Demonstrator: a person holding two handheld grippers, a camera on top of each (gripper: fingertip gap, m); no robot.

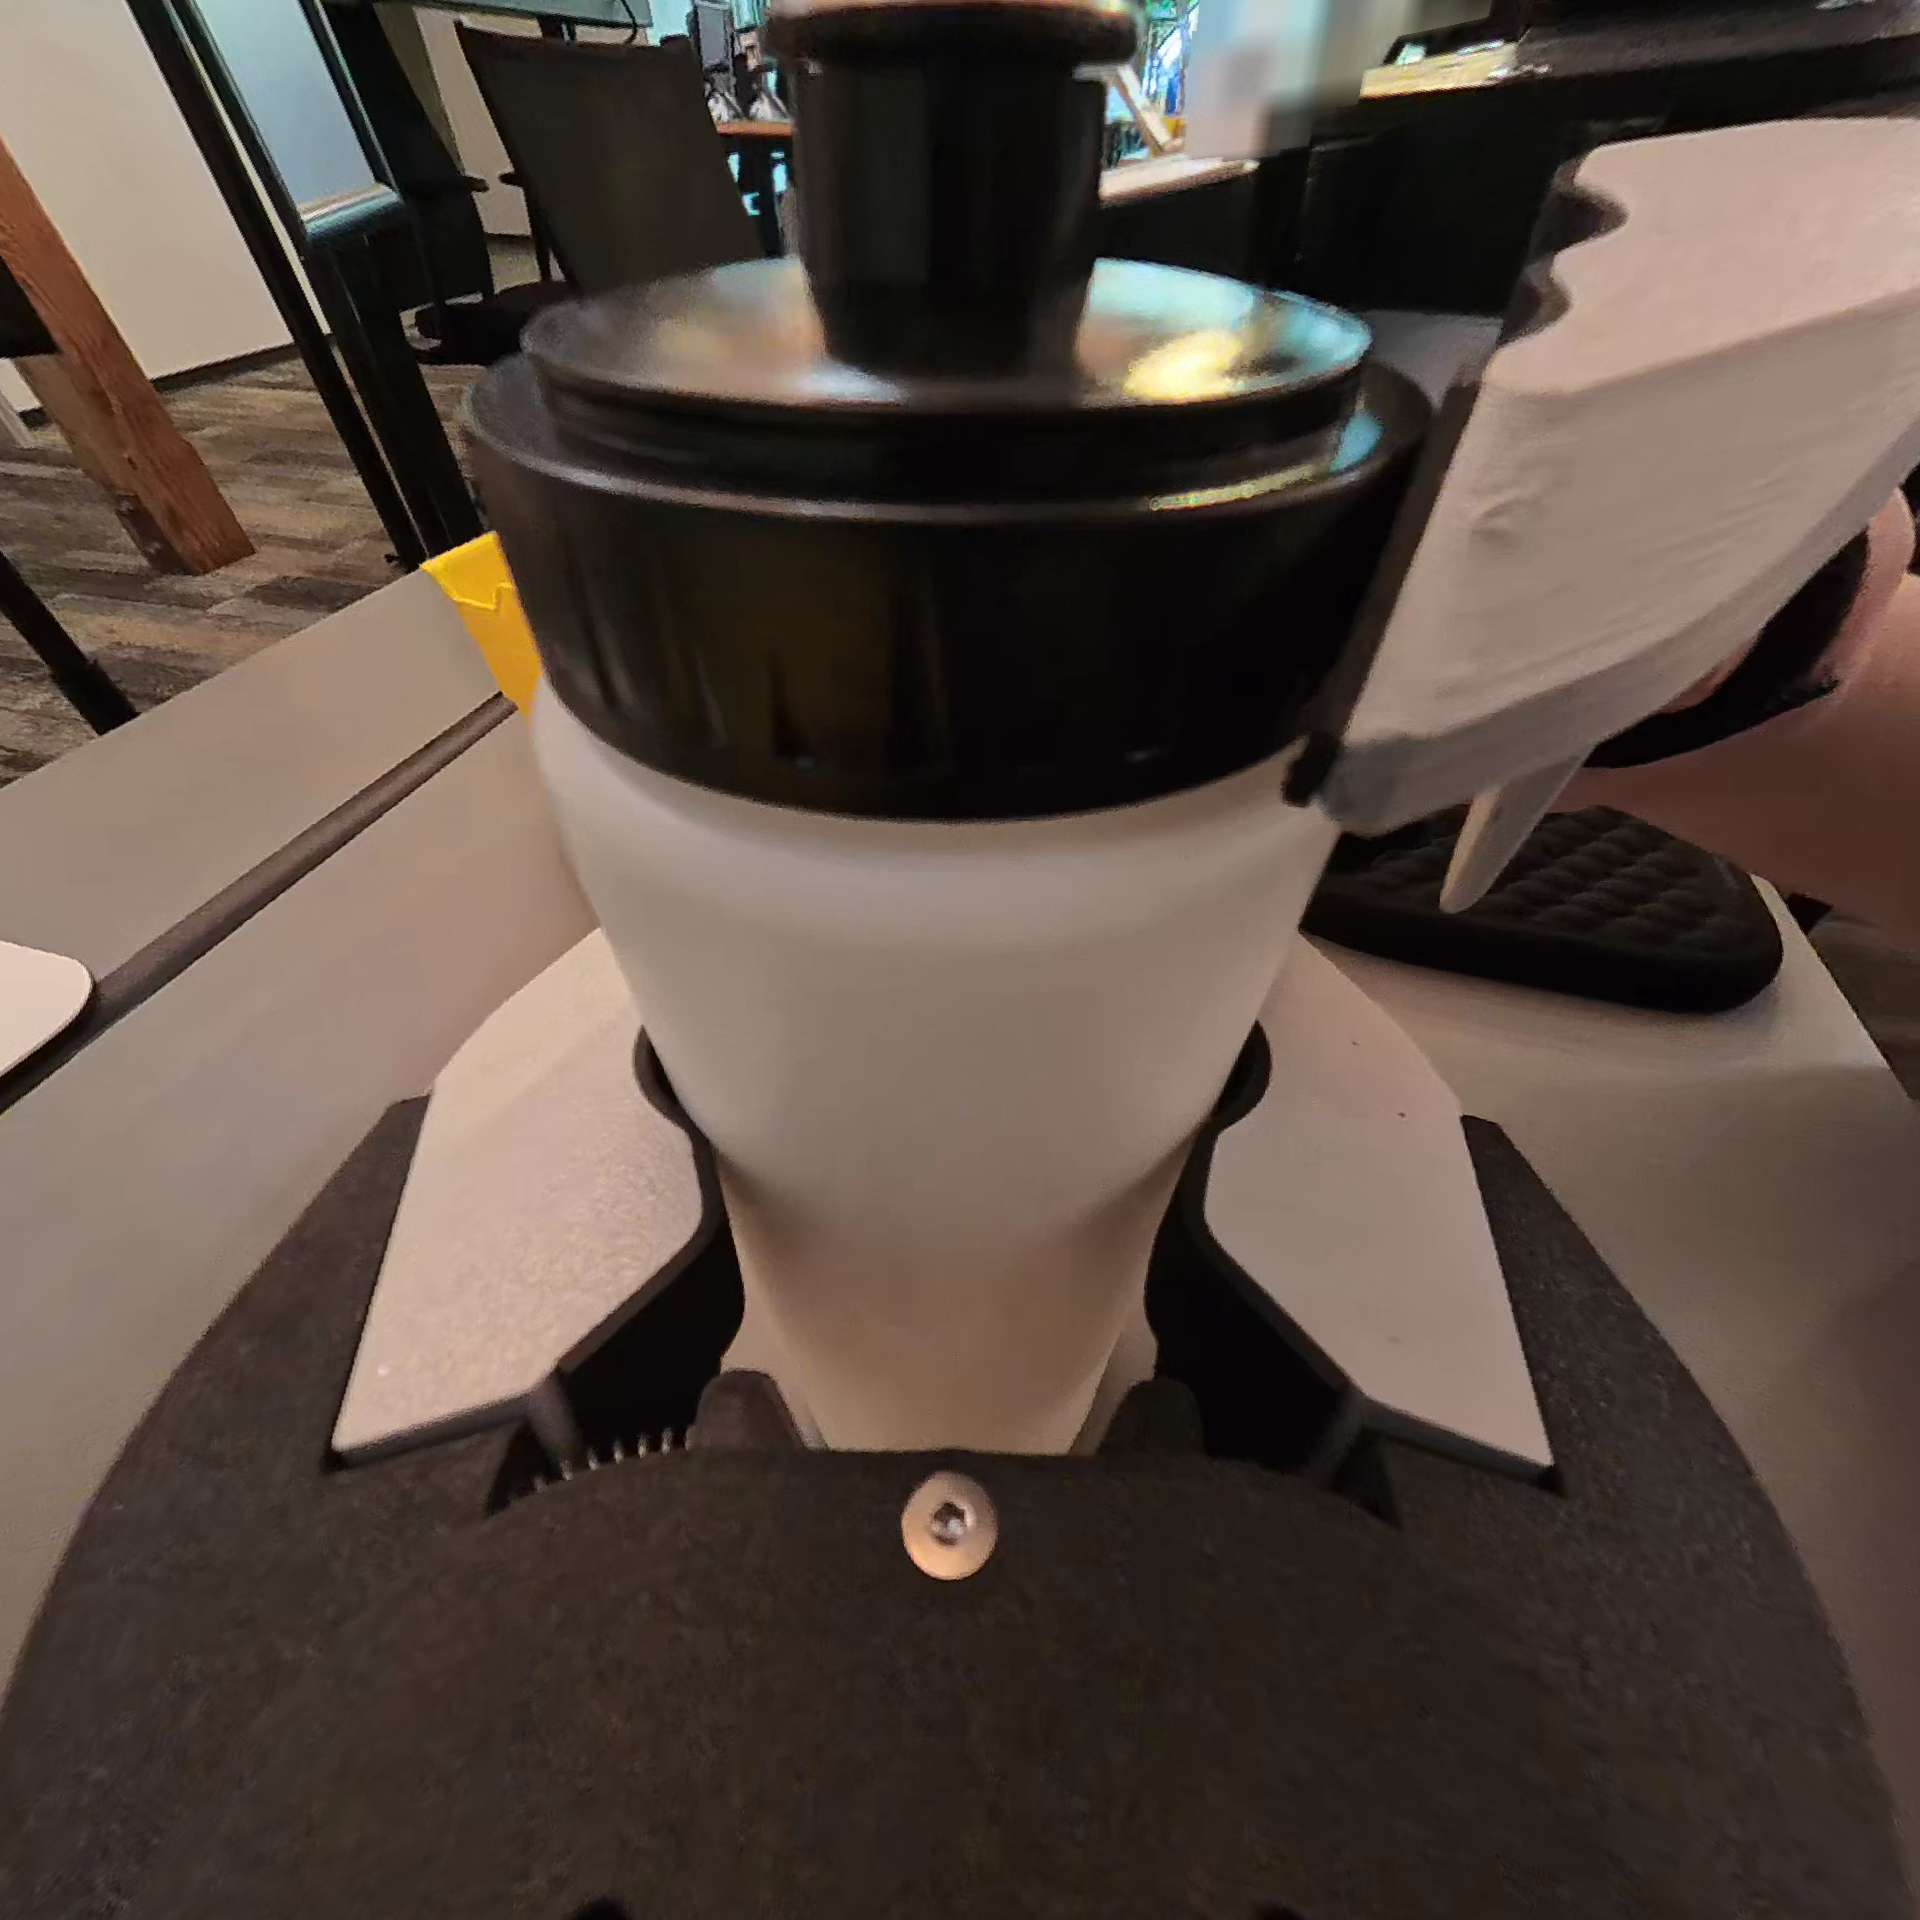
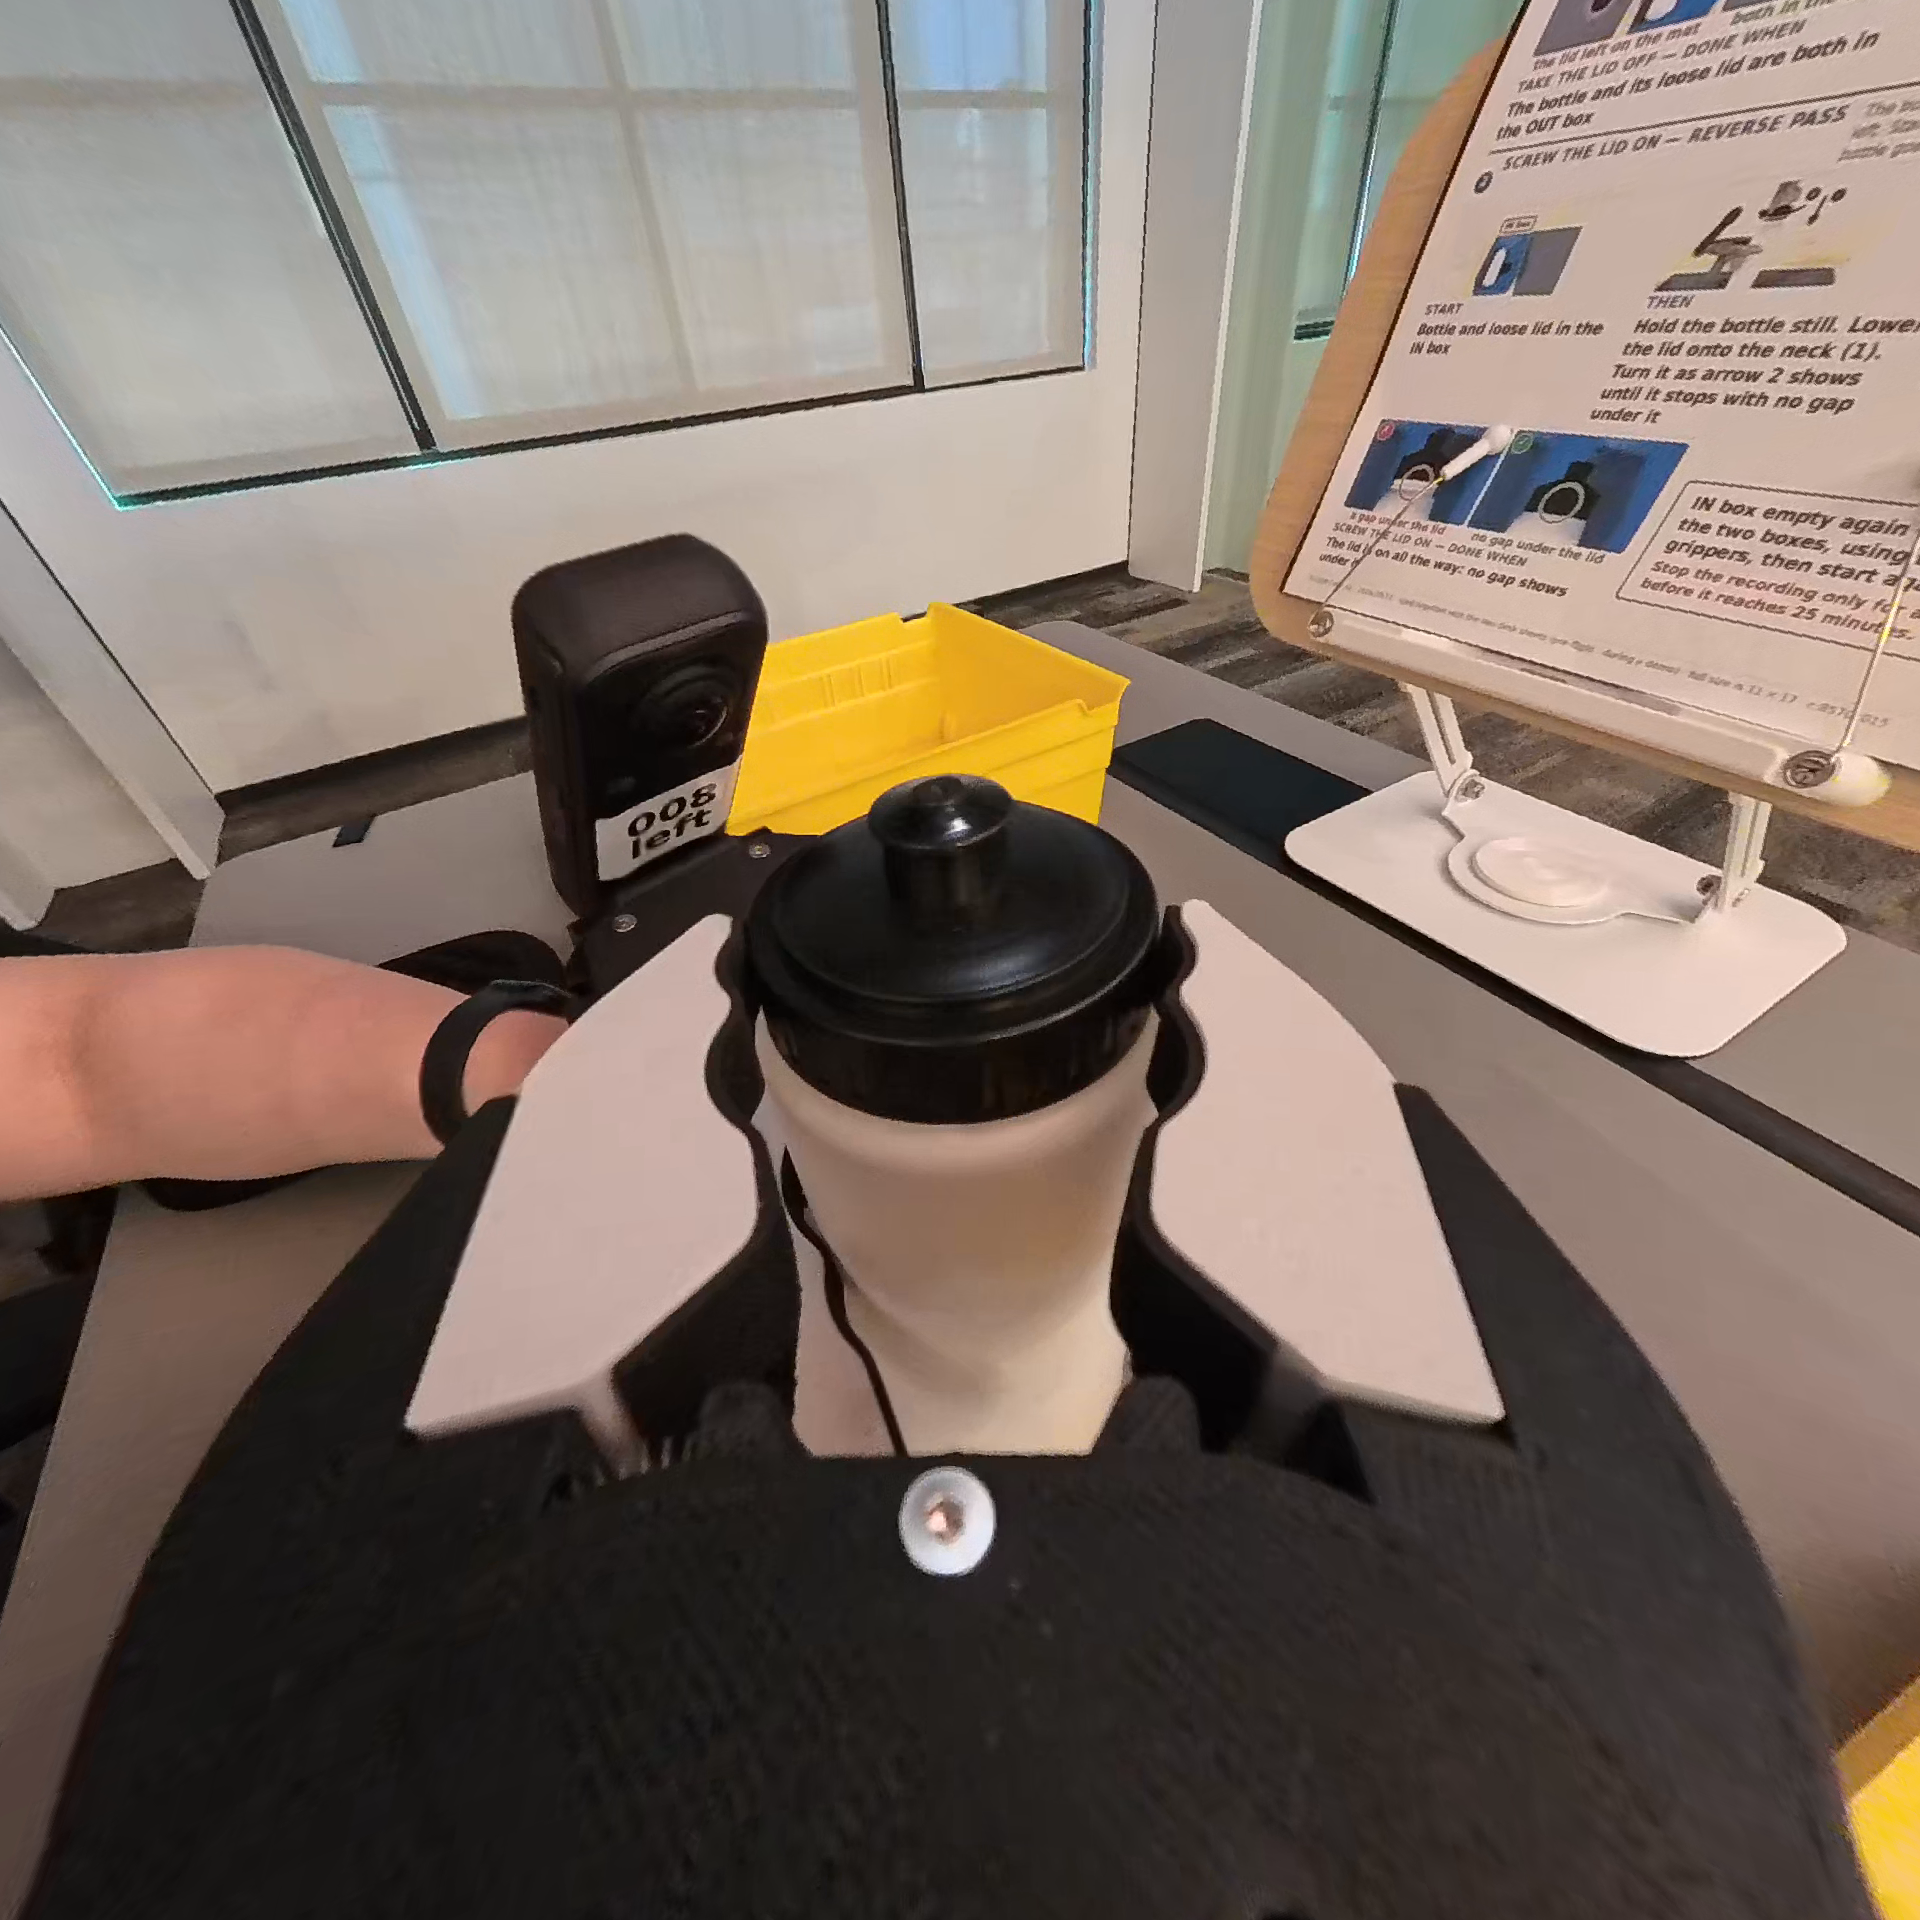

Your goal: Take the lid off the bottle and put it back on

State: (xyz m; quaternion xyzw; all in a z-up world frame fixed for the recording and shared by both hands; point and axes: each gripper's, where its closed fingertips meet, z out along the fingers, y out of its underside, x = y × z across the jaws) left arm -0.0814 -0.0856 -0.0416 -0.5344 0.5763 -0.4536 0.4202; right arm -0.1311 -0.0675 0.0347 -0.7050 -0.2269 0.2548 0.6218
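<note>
Grey table [image 2: 1558, 1174] in an office room with a paned window behind carries the work. Bottle [image 1: 925, 987], white, stands upright on it, its black lid [image 1: 935, 623] seated on the neck with no gap visible from either view. Left gripper [image 1: 951, 1174] is closed around the bottle's lower body, both fingers touching its sides. Right gripper [image 2: 956, 1039] sits at lid height with its fingers hard against the lid's ribbed rim; it appears clamped on the lid, though the contact on the far side is hidden. Judgement: the step in hand is turning the lid. To do it well, the left gripper should hold the body still while the right turns level about the bottle's axis, pads on the ribs and not the spout, without squeezing the soft body. Behind the bottle sits a yellow bin [image 2: 925, 717]; to the right of the bottle stands a tilted instruction board [image 2: 1621, 343] on a white stand, near enough to limit a wide swing.
</note>
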